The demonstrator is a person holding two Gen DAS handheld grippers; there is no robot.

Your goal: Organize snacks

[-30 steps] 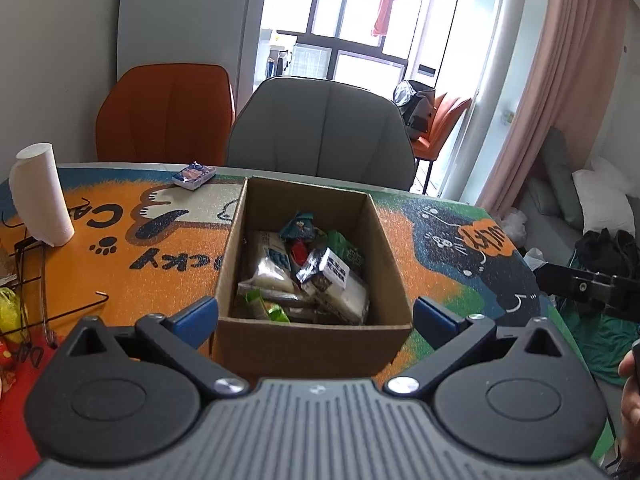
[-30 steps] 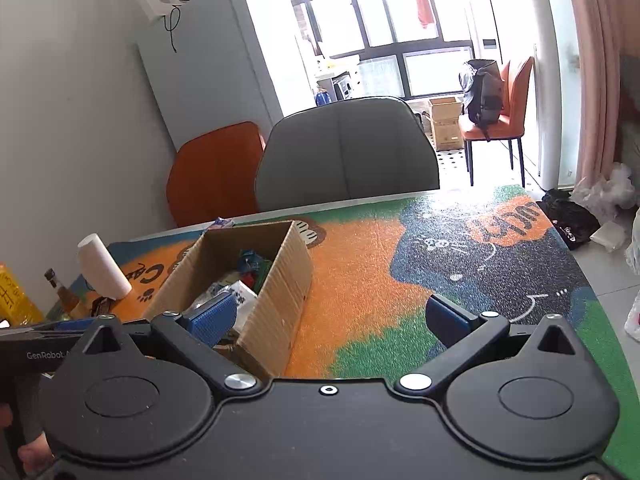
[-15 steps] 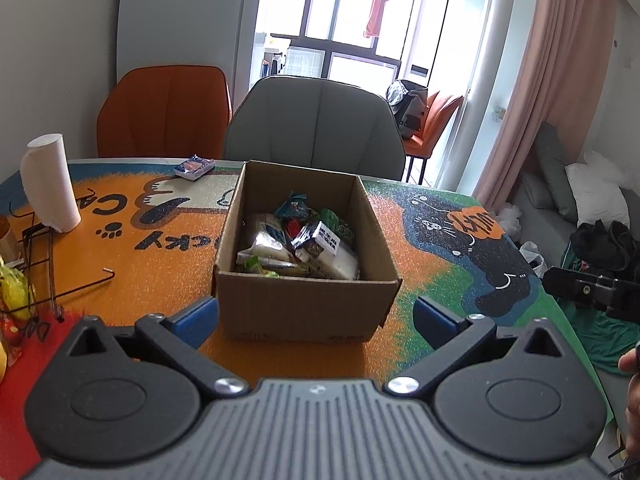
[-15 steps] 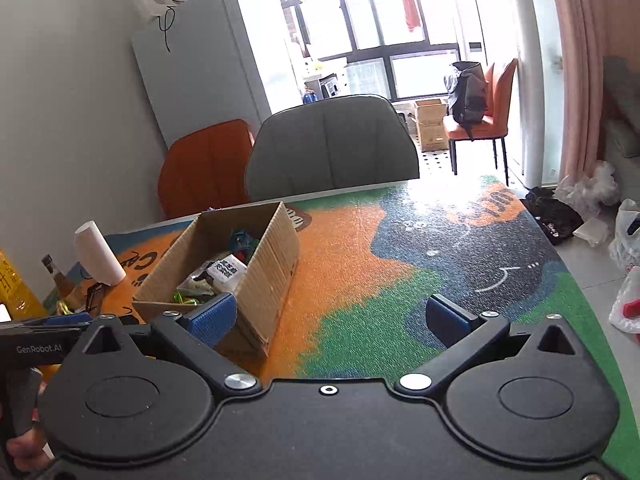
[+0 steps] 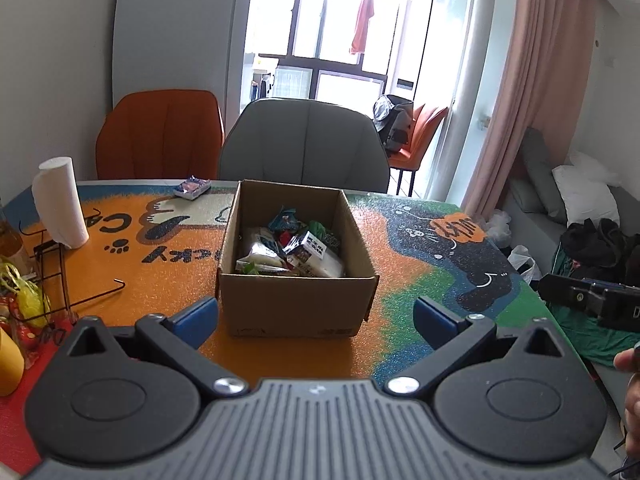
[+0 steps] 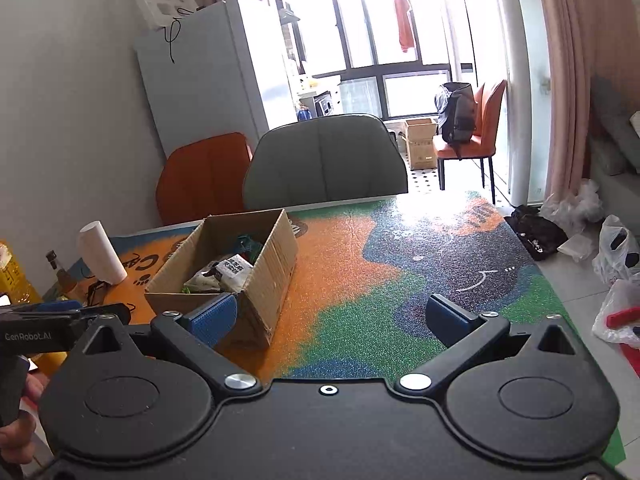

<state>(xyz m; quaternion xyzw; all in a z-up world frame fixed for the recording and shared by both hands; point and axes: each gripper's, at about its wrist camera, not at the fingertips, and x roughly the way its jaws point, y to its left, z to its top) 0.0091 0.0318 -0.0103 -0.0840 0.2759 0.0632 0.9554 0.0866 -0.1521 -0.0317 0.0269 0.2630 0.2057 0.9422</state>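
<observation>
An open cardboard box (image 5: 296,304) stands on the colourful cat-print table mat (image 5: 400,256). It holds several snack packets (image 5: 296,250), white, green and black. My left gripper (image 5: 316,318) is open and empty, just in front of the box's near wall. My right gripper (image 6: 334,318) is open and empty, to the right of the box (image 6: 264,280), with its left finger near the box's front corner. A small blue snack packet (image 5: 192,187) lies on the table beyond the box to the left.
A paper towel roll (image 5: 60,202) stands at the left, next to a wire rack (image 5: 52,276) and yellow items (image 5: 24,296). A grey chair (image 5: 304,146) and an orange chair (image 5: 160,132) stand behind the table. Bags lie on the floor (image 6: 600,240) at the right.
Both grippers have pulled back from the box, so it looks smaller and farther away. Both stay open and empty. The box and snacks have not moved.
</observation>
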